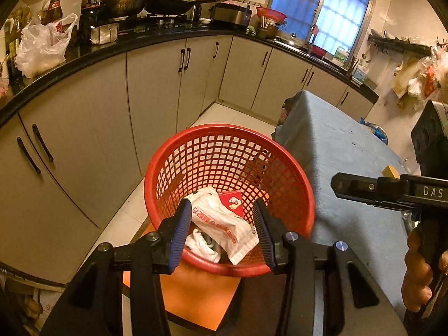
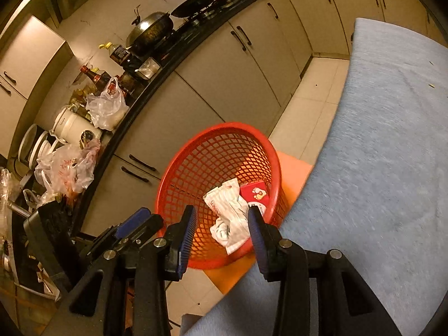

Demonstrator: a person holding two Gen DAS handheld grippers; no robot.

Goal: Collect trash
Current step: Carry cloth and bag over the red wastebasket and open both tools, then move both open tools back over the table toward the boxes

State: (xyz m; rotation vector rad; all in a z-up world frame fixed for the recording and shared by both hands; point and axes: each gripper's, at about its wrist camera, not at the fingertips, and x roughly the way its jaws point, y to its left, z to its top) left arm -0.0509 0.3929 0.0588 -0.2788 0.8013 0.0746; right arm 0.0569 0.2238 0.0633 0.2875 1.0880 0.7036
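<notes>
Directly below both spread, empty grippers — left gripper (image 1: 222, 229), right gripper (image 2: 221, 231) — red basket (image 1: 196, 140) holds white wrapper (image 1: 221, 224); left nearer.

Below my jaws: basket (image 1: 280, 162) glossy red plastic lattice; wrapper (image 1: 224, 224) crinkled white plastic film; tablecloth (image 2: 378, 154) matt blue cloth, rough weave.

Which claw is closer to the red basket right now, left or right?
Left, slightly. The left claw hangs open right over the basket rim above the trash. The right claw is open too, beside the table edge, a bit farther back.
</notes>
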